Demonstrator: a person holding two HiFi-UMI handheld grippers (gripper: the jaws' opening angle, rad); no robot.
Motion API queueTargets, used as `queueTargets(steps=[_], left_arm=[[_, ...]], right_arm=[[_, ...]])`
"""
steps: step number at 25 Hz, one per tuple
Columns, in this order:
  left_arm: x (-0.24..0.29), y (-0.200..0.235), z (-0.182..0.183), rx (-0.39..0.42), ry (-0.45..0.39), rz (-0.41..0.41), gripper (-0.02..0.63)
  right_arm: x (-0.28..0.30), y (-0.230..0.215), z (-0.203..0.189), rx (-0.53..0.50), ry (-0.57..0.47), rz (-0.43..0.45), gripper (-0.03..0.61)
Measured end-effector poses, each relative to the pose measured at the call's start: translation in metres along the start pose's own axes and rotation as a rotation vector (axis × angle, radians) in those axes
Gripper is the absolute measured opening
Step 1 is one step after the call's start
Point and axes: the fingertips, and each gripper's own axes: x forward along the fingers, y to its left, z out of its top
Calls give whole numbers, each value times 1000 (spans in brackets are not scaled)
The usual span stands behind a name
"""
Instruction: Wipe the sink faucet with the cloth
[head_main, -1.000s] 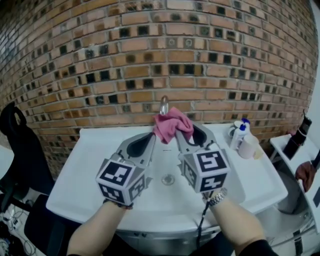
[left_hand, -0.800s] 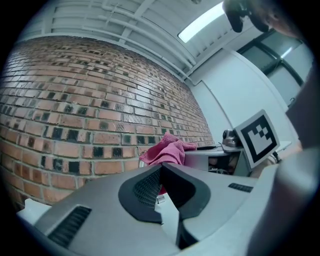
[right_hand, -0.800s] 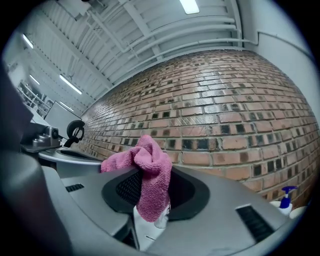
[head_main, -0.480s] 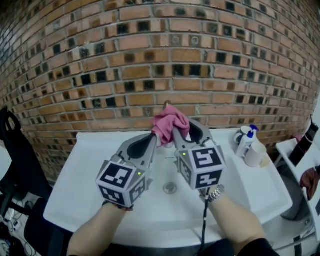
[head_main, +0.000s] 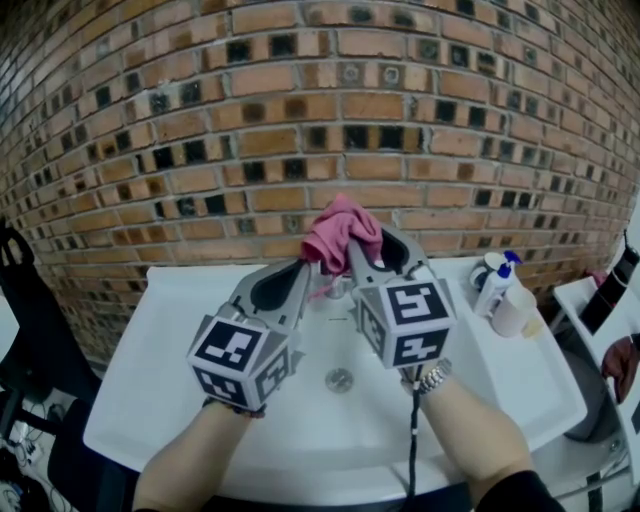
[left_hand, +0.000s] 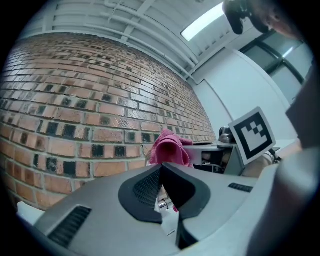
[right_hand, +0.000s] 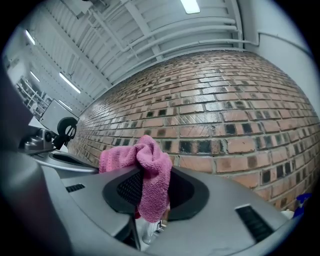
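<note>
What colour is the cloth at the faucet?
The cloth is pink; the right gripper view shows it best.

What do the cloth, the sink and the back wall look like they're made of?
The cloth looks like microfibre or terry: pink, with a fuzzy looped pile. The sink is smooth glossy white, probably ceramic. The wall is matte red-brown brick with dark inset squares.

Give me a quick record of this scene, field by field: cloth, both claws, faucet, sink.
cloth: pink, bunched, held up before the brick wall
right claw: shut on cloth
left claw: shut, tips beside cloth; pinching it unclear
faucet: hidden behind cloth
sink: white, drain visible below claws
bottles: on sink's right corner
</note>
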Motion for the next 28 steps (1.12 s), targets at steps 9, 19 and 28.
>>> queueTargets(steps=[9,19,28], left_arm=[[3,6,-2,-4,-1,0,3],[2,13,-4,-3,5,17,3],[3,18,-12,-13,16,25,3]], right_arm=[[15,-10,2,-12,1,-15,110],[37,-26,-5,-26,26,-42,107],[59,-41,-23,-27,67,-66,103]])
